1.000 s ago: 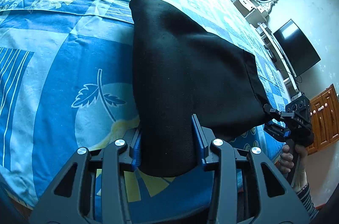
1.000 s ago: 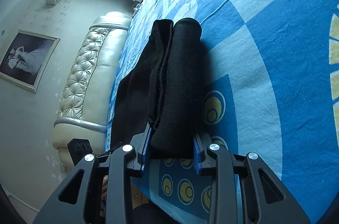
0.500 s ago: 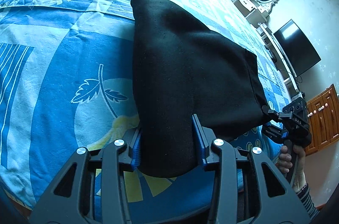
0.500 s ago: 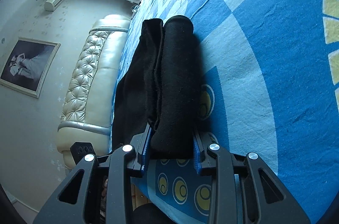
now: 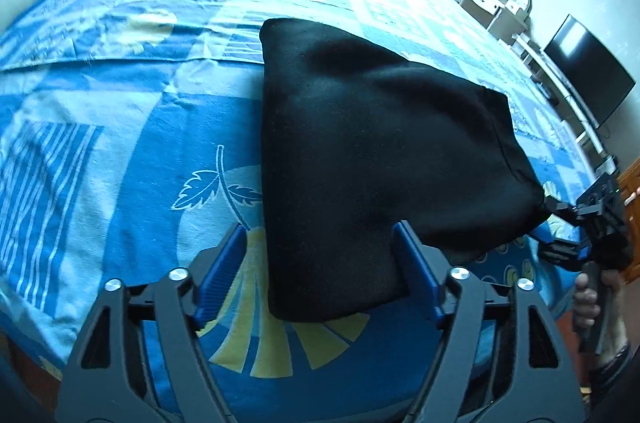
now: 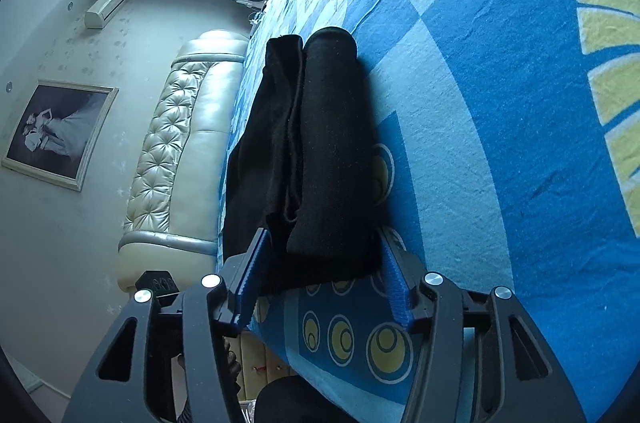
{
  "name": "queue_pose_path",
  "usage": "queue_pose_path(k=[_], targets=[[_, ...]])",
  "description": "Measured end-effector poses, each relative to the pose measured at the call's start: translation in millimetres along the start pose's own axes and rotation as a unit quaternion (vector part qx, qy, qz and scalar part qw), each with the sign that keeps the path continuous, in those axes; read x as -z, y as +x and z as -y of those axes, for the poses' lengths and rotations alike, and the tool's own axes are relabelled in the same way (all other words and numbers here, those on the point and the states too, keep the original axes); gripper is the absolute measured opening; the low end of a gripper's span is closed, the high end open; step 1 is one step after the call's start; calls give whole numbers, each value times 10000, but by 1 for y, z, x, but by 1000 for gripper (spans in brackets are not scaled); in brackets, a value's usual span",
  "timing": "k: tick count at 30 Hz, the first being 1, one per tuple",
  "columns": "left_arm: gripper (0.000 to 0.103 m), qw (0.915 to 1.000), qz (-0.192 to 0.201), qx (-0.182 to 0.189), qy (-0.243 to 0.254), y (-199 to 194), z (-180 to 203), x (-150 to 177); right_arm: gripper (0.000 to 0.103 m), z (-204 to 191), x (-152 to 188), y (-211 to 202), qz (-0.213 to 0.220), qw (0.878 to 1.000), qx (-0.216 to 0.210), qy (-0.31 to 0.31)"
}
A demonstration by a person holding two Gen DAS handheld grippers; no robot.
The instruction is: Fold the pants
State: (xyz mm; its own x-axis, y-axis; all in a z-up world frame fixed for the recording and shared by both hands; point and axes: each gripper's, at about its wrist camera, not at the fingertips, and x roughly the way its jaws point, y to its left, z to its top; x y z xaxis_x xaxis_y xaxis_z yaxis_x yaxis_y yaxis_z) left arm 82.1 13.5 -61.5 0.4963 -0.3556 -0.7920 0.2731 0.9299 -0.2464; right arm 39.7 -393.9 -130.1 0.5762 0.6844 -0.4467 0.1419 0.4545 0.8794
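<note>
Pants (image 5: 360, 151) folded on bed (image 5: 120, 151), both tongs just opened, seemingly released.

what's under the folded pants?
The pants lie on the blue patterned bedsheet, which shows all around them. Their near end sits between the left gripper's opened fingers. Whatever lies directly beneath the fabric is covered.

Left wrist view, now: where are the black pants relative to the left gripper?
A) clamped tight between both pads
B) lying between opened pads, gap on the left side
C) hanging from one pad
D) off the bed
B: the black pants lie on the bedsheet inside the left gripper, whose jaws have just been opening, with bedsheet showing beside the left pad.
</note>
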Motion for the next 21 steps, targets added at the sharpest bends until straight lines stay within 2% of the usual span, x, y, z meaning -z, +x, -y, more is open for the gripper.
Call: queue_pose_path(k=[4,7,11,16,21], targets=[[87,9996,113,-231,89,-12,8,9,72,-8,5,-3,32,9996,288,-22],[90,9990,192,-355,172,-23,14,15,79,-23,16,-4,-7,9959,790,-438],[92,9978,290,-528,270,-37,23,25,79,-33,38,-7,-40,9874,1265,-945],[92,9972,267,-652,231,-45,29,35,80,-43,52,-10,31,9781,1721,-1173],[92,9960,300,-805,231,-56,34,47,80,-55,63,-5,81,9627,2250,-1502]])
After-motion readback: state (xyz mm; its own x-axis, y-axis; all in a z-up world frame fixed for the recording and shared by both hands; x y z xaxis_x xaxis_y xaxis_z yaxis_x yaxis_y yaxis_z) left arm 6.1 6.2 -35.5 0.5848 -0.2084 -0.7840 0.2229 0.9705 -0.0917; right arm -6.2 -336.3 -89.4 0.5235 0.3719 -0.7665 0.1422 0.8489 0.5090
